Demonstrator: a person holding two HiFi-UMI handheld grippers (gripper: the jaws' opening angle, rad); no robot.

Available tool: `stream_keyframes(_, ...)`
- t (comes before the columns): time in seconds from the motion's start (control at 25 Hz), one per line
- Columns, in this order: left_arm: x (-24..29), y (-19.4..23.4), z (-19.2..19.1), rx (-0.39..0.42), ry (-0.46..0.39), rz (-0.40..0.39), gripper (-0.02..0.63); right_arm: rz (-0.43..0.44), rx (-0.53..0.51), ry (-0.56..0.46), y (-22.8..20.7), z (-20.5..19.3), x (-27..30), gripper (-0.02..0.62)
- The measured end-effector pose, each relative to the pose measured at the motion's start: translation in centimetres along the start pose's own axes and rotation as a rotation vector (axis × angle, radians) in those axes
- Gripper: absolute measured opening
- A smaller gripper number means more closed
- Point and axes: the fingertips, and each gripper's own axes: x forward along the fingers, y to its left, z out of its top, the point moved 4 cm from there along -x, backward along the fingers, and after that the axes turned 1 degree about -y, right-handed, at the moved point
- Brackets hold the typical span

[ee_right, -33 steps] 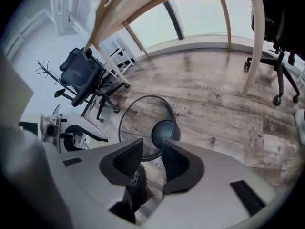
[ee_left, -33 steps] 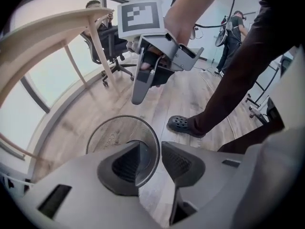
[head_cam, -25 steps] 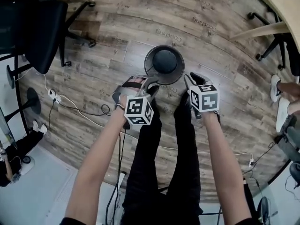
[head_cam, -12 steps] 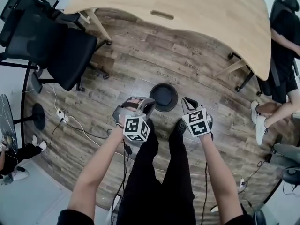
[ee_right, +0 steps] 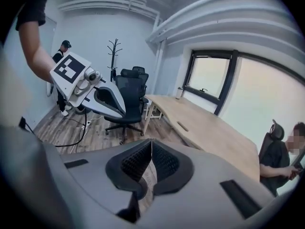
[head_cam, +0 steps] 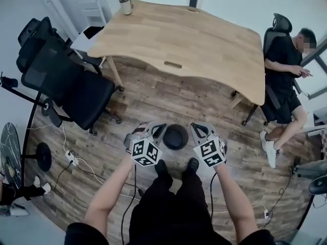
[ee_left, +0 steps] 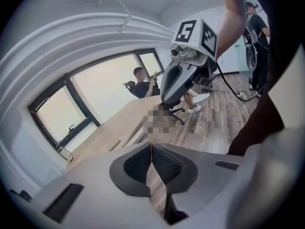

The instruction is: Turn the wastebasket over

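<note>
Both the left tool [head_cam: 157, 130] and the right tool [head_cam: 198, 130] had just closed, pads together on nothing, and risen clear. The wastebasket [head_cam: 175, 137] stood released on the floor [head_cam: 148, 98] between them, so the turn looked finished.

A plank floor [head_cam: 153, 98] is carrying everything. The wastebasket [head_cam: 175, 137] is standing on it, just ahead of the person's black shoes [head_cam: 192, 164]; from above, whether its mouth is facing up or down cannot be told. Beyond it a wooden table [head_cam: 204, 45] is standing on the planks, and a cup [head_cam: 125, 5] is sitting on its far left corner. A black chair [head_cam: 66, 80] is resting on its wheels left of the table. A second chair [head_cam: 278, 24] at the right end is bearing a seated person, whose white shoes [head_cam: 269, 148] are touching the floor. At the left, a cable [head_cam: 87, 170] is trailing from a power strip [head_cam: 69, 157], near a round stand base [head_cam: 43, 157].
</note>
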Motion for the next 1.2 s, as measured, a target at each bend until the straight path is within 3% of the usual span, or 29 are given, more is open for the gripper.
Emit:
stream_keyframes(0.48, -3.8, 2.5, 5.8, -0.175, -0.183, 0.011, 0.017, -0.06, -0.032, -0.131, 0.7, 5.2, -4.0, 0.032)
stream_keyframes(0.84, -3.9, 2.9, 7.6, -0.2, -0.227, 0.022, 0.017, -0.071, -0.058, -0.129, 0.6, 6.3, -4.7, 0.032)
stream_keyframes(1.2, -4.5, 3.3, 6.6, -0.209, -0.213, 0.024, 0.017, -0.078, -0.065, -0.108, 1.4, 6.6, -4.2, 0.032)
